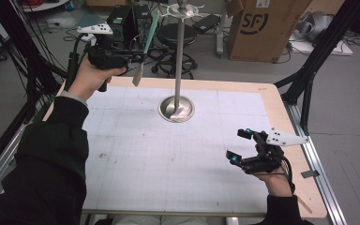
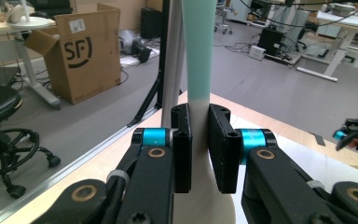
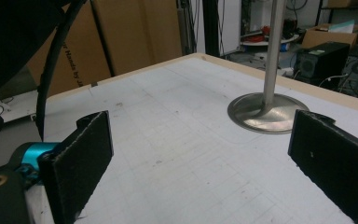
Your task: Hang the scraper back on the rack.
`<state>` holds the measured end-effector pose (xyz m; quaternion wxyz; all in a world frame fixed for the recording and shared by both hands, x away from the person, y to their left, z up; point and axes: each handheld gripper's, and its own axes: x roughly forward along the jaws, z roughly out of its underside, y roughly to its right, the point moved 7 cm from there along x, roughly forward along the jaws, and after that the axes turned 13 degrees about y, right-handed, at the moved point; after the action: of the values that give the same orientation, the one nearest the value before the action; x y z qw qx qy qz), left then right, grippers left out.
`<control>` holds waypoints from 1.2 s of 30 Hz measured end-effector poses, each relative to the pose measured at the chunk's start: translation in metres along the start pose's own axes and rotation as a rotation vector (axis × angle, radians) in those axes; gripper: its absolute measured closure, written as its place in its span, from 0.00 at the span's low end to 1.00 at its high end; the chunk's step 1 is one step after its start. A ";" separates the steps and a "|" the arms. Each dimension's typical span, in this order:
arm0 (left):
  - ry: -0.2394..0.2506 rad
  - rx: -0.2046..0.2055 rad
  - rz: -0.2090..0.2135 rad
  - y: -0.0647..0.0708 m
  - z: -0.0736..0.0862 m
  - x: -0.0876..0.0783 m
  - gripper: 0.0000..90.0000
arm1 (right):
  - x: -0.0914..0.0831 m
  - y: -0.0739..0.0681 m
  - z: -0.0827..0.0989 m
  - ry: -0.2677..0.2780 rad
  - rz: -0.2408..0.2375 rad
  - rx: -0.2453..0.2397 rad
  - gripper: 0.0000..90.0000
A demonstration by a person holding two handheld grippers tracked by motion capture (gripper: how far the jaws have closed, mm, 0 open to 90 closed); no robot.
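Long spatula with mint-green handle and cream blade [image 1: 146, 44] held above table's far left corner, pinched in left gripper [image 1: 138, 57], arm raised. Right gripper [image 1: 240, 146] low over white gridded mat [image 1: 168, 159], jaws wide apart, empty. Spatula top cropped.

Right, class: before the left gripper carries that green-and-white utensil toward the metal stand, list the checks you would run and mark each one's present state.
1. Left gripper shut on the utensil: ok.
2. Utensil lifted off the table: ok.
3. Stand upright, its base flat on the table: ok.
4. Right gripper open and holding nothing, low at the near right, apart from the stand: ok.
5. Free hook on the stand's top ring: cannot tell.
6. Hanging hole in the utensil's handle: cannot tell.
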<state>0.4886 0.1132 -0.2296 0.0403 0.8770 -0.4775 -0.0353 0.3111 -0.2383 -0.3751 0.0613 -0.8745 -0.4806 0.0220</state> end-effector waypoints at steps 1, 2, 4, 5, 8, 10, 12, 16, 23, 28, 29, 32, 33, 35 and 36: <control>0.003 0.010 -0.010 -0.001 0.000 0.000 0.89 | -0.001 0.000 0.000 0.002 0.004 0.001 0.06; 0.001 0.013 -0.013 -0.001 0.000 0.000 0.89 | -0.002 0.001 0.000 0.002 0.007 0.004 0.06; -0.004 0.011 -0.016 -0.002 0.002 0.001 0.89 | -0.004 0.003 0.000 0.007 0.017 0.010 0.06; -0.006 0.011 -0.015 -0.002 0.002 0.001 0.89 | -0.004 0.005 0.001 0.010 0.023 0.008 0.06; -0.013 0.012 -0.015 -0.003 0.004 0.004 0.89 | -0.006 0.006 0.001 0.012 0.031 0.017 0.06; -0.015 0.012 -0.014 -0.002 0.006 0.006 0.89 | -0.006 0.007 0.001 0.014 0.031 0.016 0.06; -0.019 0.011 -0.013 -0.002 0.008 0.009 0.89 | -0.006 0.007 0.001 0.013 0.029 0.013 0.06; -0.018 0.013 -0.016 -0.002 0.011 0.015 0.89 | -0.006 0.007 0.001 0.014 0.030 0.015 0.06; -0.008 0.064 -0.039 -0.001 0.017 0.024 0.70 | -0.008 0.009 0.003 0.009 0.036 0.019 0.06; 0.007 0.083 -0.025 0.007 0.021 0.024 0.55 | -0.009 0.008 0.003 0.013 0.037 0.018 0.06; 0.011 0.084 -0.020 0.008 0.022 0.022 0.50 | -0.009 0.008 0.003 0.013 0.038 0.017 0.06; 0.022 0.077 -0.009 0.014 0.029 0.015 0.40 | -0.009 0.006 0.004 0.004 0.035 0.020 0.06; 0.023 0.084 -0.010 0.016 0.032 0.012 0.36 | -0.009 0.006 0.005 0.004 0.035 0.014 0.06; 0.028 0.084 -0.006 0.019 0.037 0.004 0.30 | -0.008 0.005 0.006 -0.003 0.033 0.015 0.06; 0.035 0.078 0.005 0.021 0.040 0.000 0.28 | -0.007 0.004 0.007 -0.006 0.031 0.014 0.06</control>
<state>0.4668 0.1001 -0.2670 0.0146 0.8772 -0.4798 -0.0013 0.3097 -0.2460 -0.3824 0.0655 -0.8813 -0.4671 0.0288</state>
